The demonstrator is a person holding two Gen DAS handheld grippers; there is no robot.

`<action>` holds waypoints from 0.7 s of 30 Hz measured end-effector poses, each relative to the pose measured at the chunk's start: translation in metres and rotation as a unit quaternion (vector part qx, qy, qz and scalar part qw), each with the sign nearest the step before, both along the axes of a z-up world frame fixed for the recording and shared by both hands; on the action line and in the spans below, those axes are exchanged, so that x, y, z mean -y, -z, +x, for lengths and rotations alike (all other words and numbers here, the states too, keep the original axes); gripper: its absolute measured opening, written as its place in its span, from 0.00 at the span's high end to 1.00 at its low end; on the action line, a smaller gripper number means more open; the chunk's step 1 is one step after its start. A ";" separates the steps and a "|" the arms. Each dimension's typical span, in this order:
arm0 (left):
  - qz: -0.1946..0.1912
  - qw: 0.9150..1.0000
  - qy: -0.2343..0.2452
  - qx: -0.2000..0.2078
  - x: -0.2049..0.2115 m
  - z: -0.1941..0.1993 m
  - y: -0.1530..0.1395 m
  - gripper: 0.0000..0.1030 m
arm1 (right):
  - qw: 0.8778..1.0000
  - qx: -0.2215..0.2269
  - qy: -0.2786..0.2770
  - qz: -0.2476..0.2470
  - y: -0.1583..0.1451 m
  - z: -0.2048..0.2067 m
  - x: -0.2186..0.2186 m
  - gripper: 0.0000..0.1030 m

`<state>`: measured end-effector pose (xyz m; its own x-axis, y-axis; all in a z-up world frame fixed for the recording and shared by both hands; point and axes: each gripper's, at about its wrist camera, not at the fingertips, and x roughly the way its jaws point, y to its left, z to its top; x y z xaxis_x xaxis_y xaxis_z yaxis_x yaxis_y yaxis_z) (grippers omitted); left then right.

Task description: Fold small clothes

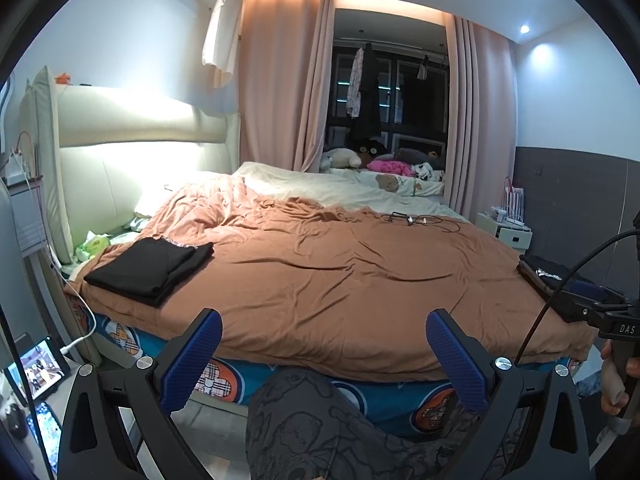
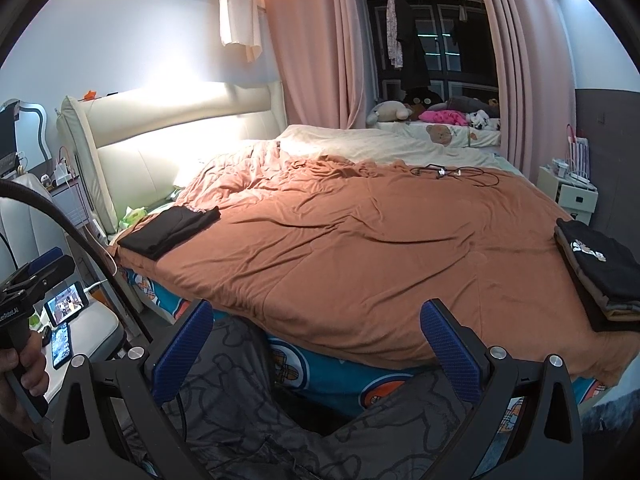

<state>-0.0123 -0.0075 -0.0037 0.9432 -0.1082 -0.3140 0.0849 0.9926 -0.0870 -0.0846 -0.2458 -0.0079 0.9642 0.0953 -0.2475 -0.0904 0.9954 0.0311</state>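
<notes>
Black folded garment (image 1: 150, 270) flat, soft, rectangular on rumpled brown duvet (image 1: 340, 276) | dark stack (image 2: 604, 276) at bed's right edge | left tongs (image 1: 324, 344), right tongs (image 2: 316, 334): textured blue pads spread, empty

Left wrist view: looking forward from low at the near edge of the bed (image 1: 340, 272), between the spread blue fingers (image 1: 192, 360) of the left gripper (image 1: 324, 360), facing the window (image 1: 390, 92). Sitting close to the mattress edge, above a patterned trouser leg (image 1: 320, 420).

Right wrist view: looking the same way from slightly further right, past the right gripper (image 2: 316, 356), taking in more of the stacked clothes (image 2: 600, 276).

Sharing the orange blanket (image 2: 360, 248), headboard (image 2: 168, 140), folded black garment (image 1: 152, 268), curtains (image 2: 308, 40) and window.
</notes>
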 end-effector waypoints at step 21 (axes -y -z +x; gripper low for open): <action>-0.004 1.000 -0.003 -0.009 -0.005 0.000 0.003 0.00 | 1.000 -0.003 -0.001 -0.001 0.000 -0.003 0.001 0.00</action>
<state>-0.0121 -0.0024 -0.0064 0.9382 -0.1045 -0.3299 0.0770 0.9924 -0.0955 -0.0881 -0.2470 -0.0084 0.9622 0.0976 -0.2541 -0.0929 0.9952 0.0303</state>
